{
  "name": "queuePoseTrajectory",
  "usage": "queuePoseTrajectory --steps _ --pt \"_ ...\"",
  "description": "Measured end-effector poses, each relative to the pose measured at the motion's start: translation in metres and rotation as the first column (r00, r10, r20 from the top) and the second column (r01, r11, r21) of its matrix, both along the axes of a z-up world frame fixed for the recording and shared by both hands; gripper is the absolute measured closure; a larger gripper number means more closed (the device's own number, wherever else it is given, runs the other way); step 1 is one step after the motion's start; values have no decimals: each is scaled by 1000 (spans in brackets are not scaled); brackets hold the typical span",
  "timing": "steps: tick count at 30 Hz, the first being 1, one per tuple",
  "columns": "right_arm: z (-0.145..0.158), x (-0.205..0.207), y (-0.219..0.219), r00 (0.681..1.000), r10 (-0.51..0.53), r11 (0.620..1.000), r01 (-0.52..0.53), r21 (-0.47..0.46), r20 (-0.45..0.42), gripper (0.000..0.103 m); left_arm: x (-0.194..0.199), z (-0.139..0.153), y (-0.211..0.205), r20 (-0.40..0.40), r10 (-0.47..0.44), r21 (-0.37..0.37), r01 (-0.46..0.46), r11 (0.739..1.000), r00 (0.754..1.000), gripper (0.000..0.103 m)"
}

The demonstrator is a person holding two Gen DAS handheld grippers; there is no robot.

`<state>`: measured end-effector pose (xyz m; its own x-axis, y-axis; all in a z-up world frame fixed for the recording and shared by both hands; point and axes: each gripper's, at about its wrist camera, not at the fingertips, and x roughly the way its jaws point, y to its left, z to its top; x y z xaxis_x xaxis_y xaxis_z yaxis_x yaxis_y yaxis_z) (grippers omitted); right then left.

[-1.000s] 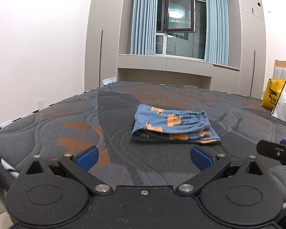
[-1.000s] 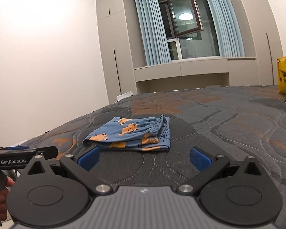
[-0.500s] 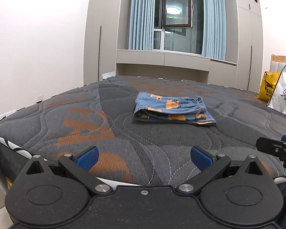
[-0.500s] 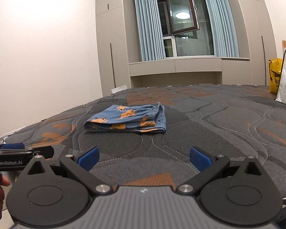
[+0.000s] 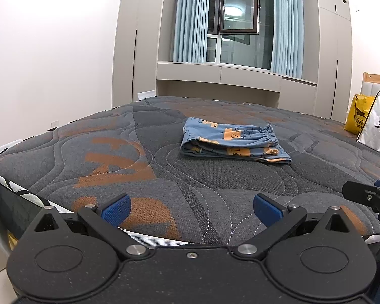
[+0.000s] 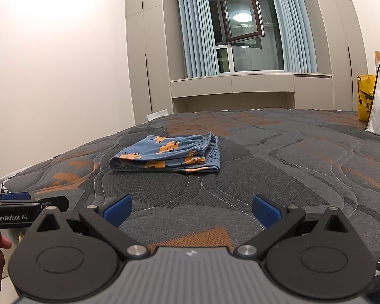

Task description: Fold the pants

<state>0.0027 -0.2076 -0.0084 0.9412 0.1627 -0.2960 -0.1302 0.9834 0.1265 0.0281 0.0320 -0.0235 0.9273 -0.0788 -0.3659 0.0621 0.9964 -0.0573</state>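
A dark grey quilted mattress (image 5: 144,157) with orange patches fills the room's middle. At twelve o'clock, a window (image 5: 238,7) with one pane swung open sits between pale blue curtains (image 5: 190,17), above a low beige ledge (image 5: 223,73). Tall beige wardrobes (image 5: 136,38) flank it. At three o'clock, on the mattress edge, a yellow bag (image 5: 357,117) stands just behind a white paper bag (image 5: 378,131).
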Motion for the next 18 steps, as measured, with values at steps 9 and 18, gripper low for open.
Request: queuePoseTrajectory --steps 9,18 --pt "0 1 1 1000 5 1000 -5 -2 1 0 2 -1 0 -4 -1 1 1 1000 1000 1" --pt "0 1 1 1000 2 1000 -2 -2 2 0 5 -4 -3 -14 -7 7 7 1000 1000 1"
